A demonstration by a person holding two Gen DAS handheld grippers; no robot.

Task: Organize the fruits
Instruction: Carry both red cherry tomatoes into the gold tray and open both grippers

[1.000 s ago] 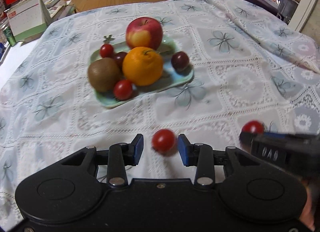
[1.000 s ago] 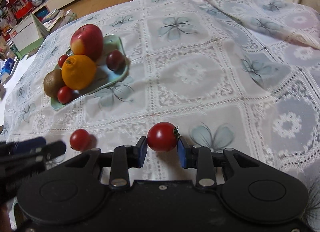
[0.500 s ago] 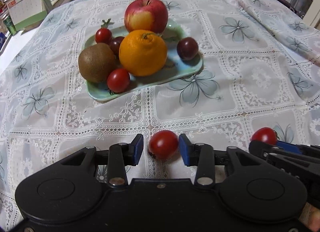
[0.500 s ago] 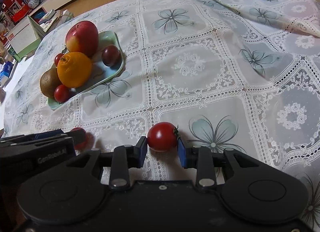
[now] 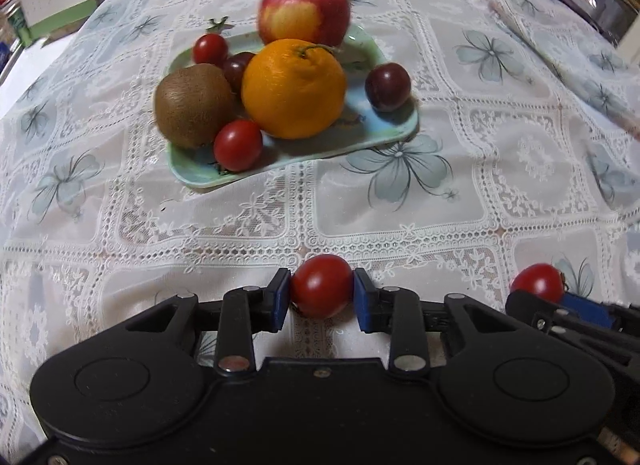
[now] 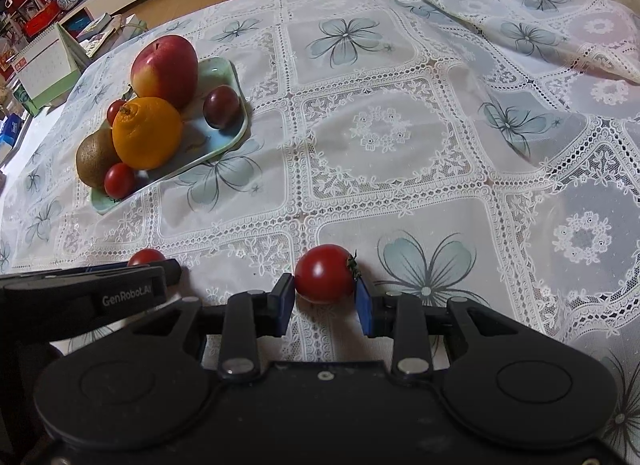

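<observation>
My left tongs (image 5: 322,295) are clamped on a cherry tomato (image 5: 322,291), both blue pads pressed against its sides, low over the lace tablecloth (image 5: 400,209) on the desk. Taking the pale green tray (image 5: 200,181) as my landmark, this tomato is well in front of it, toward me. On the tray, from left to right, sit a kiwi (image 5: 194,105), a small tomato at the kiwi's front edge (image 5: 238,145), an orange (image 5: 294,89) with an apple (image 5: 304,11) behind it, and a dark plum (image 5: 388,87) at the right end. My right tongs (image 6: 325,299) grip a second cherry tomato (image 6: 325,273), farther right of the tray and equally far in front of it.
</observation>
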